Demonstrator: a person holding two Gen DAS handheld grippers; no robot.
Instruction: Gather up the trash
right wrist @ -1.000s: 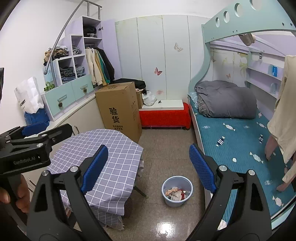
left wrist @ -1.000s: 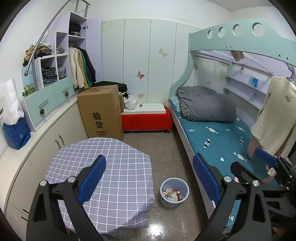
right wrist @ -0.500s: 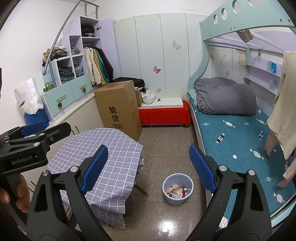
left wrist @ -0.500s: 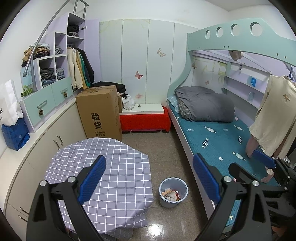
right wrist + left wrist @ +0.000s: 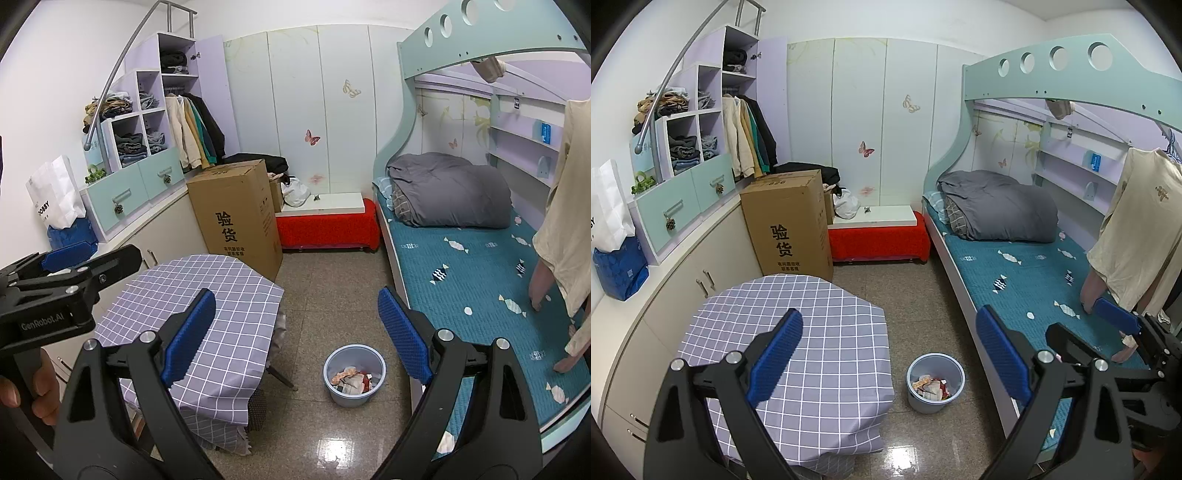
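A light-blue waste bin (image 5: 934, 404) stands on the floor between the table and the bed, with crumpled wrappers and paper (image 5: 932, 386) inside. My left gripper (image 5: 888, 354) hovers above and short of it, open, nothing between its blue pads. In the right wrist view the same bin (image 5: 351, 398) and its trash (image 5: 352, 380) lie below my right gripper (image 5: 295, 332), which is also open and empty. Each gripper shows in the other's view: the right gripper (image 5: 1075, 321) over the bed edge, the left gripper (image 5: 107, 254) at far left, held by a hand (image 5: 22, 387).
A round table with a grey-lilac checked cloth (image 5: 798, 332) fills the left foreground. A tall cardboard box (image 5: 790, 225) and a red-covered bench (image 5: 879, 240) stand behind it. The bunk bed (image 5: 1015, 266) with a grey duvet runs along the right, where a cream garment (image 5: 1137, 229) hangs. Cabinets line the left wall.
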